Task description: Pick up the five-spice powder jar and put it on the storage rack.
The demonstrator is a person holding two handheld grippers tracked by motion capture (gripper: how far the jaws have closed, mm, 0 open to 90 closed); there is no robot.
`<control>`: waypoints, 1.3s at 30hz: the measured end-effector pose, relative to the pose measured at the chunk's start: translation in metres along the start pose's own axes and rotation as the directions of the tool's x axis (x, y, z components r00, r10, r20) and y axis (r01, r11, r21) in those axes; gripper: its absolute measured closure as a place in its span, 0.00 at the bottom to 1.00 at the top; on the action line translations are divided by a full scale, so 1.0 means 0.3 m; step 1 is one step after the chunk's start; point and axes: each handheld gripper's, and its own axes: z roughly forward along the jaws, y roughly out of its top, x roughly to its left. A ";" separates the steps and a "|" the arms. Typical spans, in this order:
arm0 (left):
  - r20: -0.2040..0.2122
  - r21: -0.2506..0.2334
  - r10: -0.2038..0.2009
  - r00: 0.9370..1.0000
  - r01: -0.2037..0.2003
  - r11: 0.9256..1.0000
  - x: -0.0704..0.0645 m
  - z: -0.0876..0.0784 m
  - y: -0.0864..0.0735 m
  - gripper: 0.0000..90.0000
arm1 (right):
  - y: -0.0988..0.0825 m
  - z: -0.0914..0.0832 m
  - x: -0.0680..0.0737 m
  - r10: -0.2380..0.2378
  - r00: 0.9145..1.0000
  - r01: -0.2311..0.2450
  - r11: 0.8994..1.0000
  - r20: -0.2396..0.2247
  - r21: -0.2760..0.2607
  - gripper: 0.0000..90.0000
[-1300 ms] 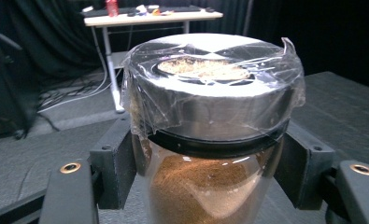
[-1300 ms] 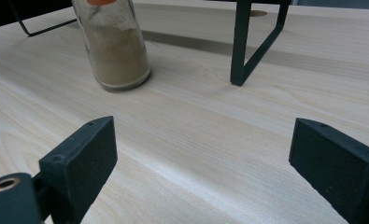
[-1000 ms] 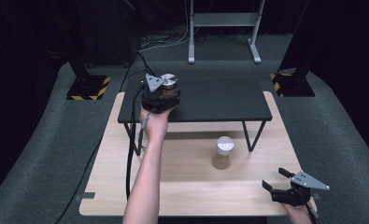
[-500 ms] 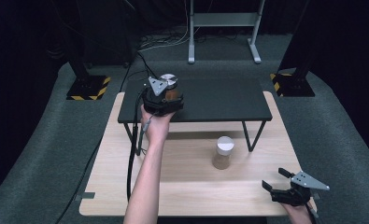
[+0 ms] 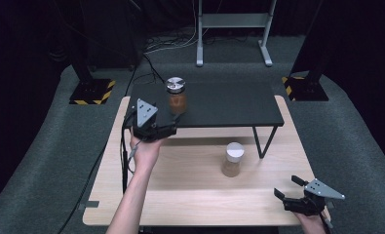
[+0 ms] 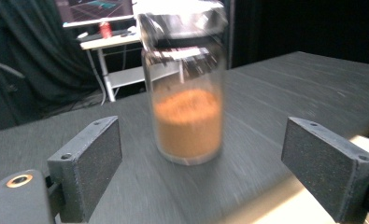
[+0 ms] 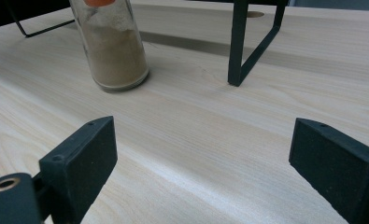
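Since the orange jar (image 5: 176, 95) stands free on the shelf (image 5: 229, 102), the left gripper (image 5: 163, 130) (jaws just opened, empty) is done; the beige jar (image 5: 233, 159) waits; the right gripper (image 5: 288, 189) is spread.

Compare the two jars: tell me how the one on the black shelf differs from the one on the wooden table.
The shelf jar holds orange-brown powder; the table jar holds pale beige powder. The shelf jar has a shiny metal lid; the table jar has a white one. The shelf jar stands on the raised black shelf, just ahead of the open left tongs; the table jar stands lower, on the wood. Both are clear, upright and capped.
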 end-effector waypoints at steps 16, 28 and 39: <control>0.112 0.017 0.006 0.994 -0.007 1.000 -0.003 -0.193 -0.335 0.08 | 0.001 0.001 0.005 -0.002 1.000 0.002 1.000 0.004 0.004 0.07; 0.179 0.052 0.006 0.984 -0.015 0.999 0.016 -0.261 -0.583 0.06 | 0.003 0.003 0.007 -0.006 1.000 0.006 1.000 0.003 0.010 0.07; 0.144 0.078 -0.001 0.990 -0.010 0.997 0.021 -0.282 -0.629 0.07 | 0.007 0.005 0.006 -0.013 1.000 0.013 1.000 -0.005 0.013 0.07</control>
